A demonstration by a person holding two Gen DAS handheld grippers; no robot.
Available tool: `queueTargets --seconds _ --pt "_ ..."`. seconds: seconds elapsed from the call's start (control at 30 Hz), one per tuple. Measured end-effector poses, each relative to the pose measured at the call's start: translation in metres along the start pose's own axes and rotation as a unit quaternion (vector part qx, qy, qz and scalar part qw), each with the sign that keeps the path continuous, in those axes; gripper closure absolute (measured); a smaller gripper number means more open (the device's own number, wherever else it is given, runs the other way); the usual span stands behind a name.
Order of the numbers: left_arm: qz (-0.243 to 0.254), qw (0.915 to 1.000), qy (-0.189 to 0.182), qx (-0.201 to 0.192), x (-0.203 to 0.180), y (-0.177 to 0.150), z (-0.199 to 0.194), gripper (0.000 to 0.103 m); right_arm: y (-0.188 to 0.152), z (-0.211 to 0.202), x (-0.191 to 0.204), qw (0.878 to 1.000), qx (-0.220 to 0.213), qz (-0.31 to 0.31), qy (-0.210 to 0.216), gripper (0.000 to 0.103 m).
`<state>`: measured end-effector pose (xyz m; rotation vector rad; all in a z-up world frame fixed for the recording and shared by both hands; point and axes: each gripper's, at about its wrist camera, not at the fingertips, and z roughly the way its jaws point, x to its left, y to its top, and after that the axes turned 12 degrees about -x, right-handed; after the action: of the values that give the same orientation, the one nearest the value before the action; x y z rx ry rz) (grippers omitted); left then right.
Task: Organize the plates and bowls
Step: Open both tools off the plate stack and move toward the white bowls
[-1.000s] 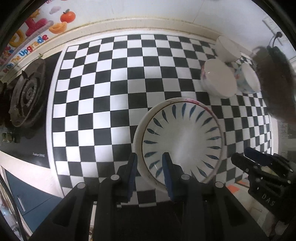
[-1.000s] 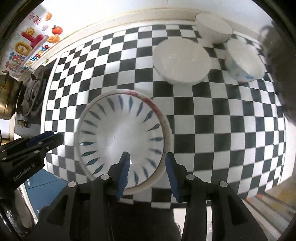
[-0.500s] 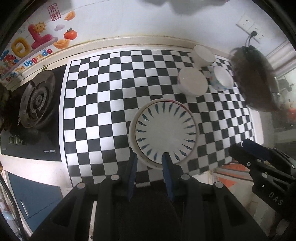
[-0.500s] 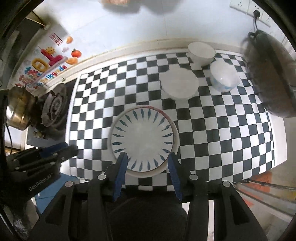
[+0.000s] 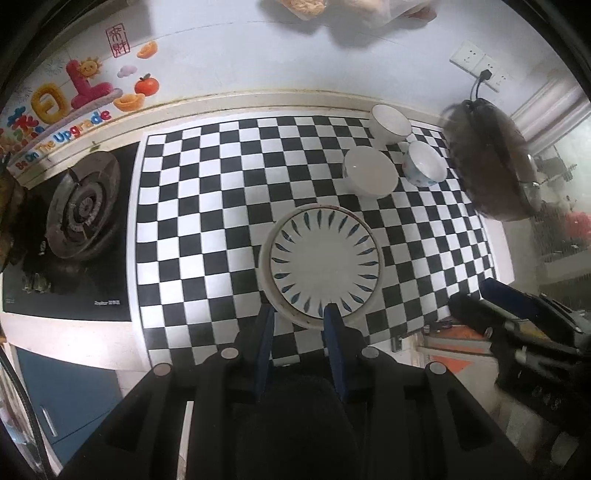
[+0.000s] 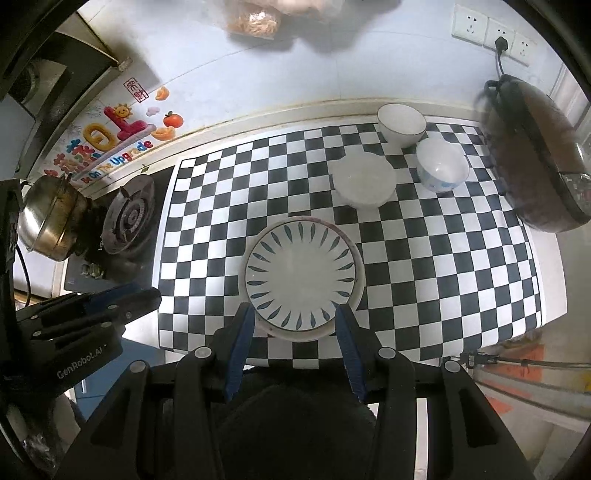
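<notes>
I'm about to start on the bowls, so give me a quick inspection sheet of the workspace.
Surface: checkered counter mat, flat.
Job's things: leaf-pattern plate atop a second plate; three bowls behind, unstacked.
Clutter: nothing seen on the mat.
Tongs: left tongs narrowly open, empty; right tongs just widened, empty.
Cables: black cord plugged into the wall socket.
Surroundings: gas burner, steel pot, dark electric pan.

Looking like a home kitchen: a gas burner [image 5: 83, 206] sitting off to the gripper's left, a steel pot [image 6: 50, 218] beside it, a checkered counter [image 5: 207, 206] stretching ahead, bowls [image 5: 371, 175] standing further forward, wall sockets [image 6: 491, 31] and an electric pan [image 6: 535, 151] lying to the right.
</notes>
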<state>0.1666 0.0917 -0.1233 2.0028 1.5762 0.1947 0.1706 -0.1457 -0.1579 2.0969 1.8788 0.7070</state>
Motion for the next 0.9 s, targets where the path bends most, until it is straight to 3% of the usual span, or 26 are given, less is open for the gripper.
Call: queueTargets --seconds 0.03,0.1,0.23,0.47,0.67,0.9 --pt "-0.003 1.0000 -0.008 0.000 0.001 0.000 0.002 0.077 -0.001 0.000 -0.001 1.000 -0.003 0.006 0.005 0.029" --pt "-0.009 0.9998 -0.018 -0.004 0.002 0.003 0.005 0.075 -0.003 0.001 -0.006 1.000 -0.011 0.020 0.011 0.021" --pt "-0.023 0.9991 -0.029 -0.019 0.002 0.016 0.018 0.074 -0.001 0.005 -0.023 0.998 -0.026 0.049 0.005 0.021" --pt "-0.054 0.9981 -0.011 -0.025 -0.004 0.057 0.066 0.074 0.031 0.040 -0.085 0.995 -0.037 0.091 -0.005 0.021" --pt "-0.074 0.9971 0.011 0.018 -0.029 0.096 0.149 0.074 0.076 0.109 -0.149 0.995 -0.014 0.101 -0.001 0.021" --pt "-0.103 0.9909 0.019 0.084 -0.052 0.127 0.245 0.074 0.123 0.216 -0.200 0.995 0.064 0.074 0.017 0.034"
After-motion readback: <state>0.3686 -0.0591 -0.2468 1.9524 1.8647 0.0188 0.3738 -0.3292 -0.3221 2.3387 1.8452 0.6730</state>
